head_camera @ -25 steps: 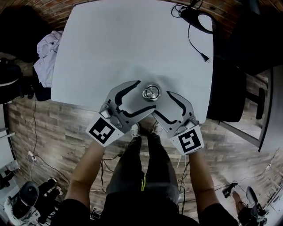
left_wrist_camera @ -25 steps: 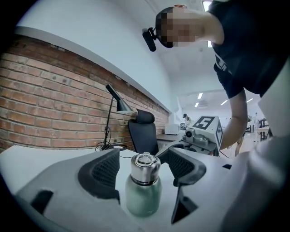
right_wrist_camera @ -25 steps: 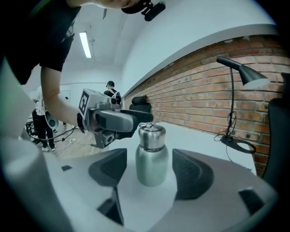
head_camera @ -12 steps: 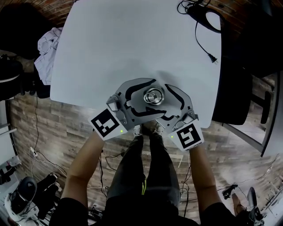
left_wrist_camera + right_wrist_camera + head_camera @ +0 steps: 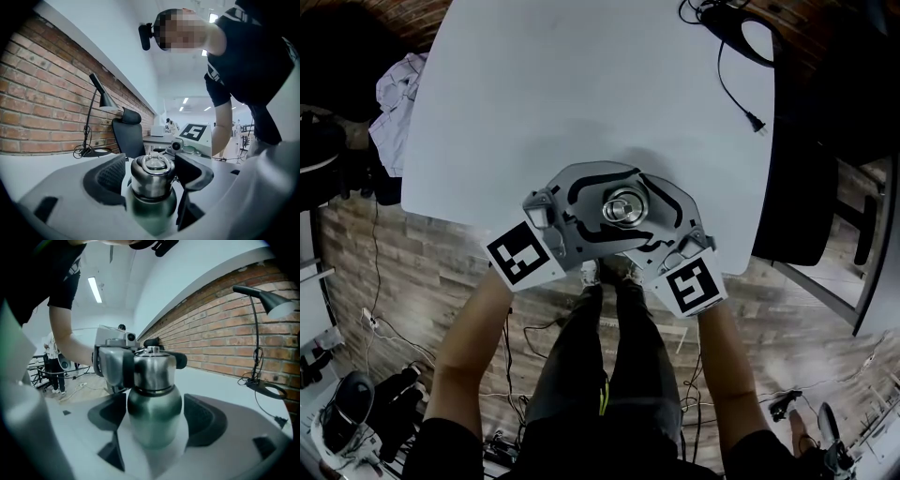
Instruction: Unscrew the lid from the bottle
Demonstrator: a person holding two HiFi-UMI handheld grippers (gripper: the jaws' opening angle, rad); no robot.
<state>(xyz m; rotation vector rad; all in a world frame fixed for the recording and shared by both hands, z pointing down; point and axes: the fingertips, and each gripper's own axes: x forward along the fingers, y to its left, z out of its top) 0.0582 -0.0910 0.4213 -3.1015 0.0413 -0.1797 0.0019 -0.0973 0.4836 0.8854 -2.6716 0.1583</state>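
Note:
A green bottle with a steel ringed lid stands upright near the front edge of the white table. Both grippers reach in around it from my side. My left gripper is at lid height, with a ribbed pad close on each side of the lid; its jaws have just been opening. My right gripper sits lower, level with the bottle's body. Its jaws have also just been opening, and a gap shows between each pad and the body.
A black desk lamp and its cord with plug lie at the table's far right. A black chair stands to the right of the table. A bundle of cloth sits off the left edge. A brick wall runs behind.
Both grippers have pushed forward from the table's front edge and now enclose the bottle from both sides. Their jaws have spread wider.

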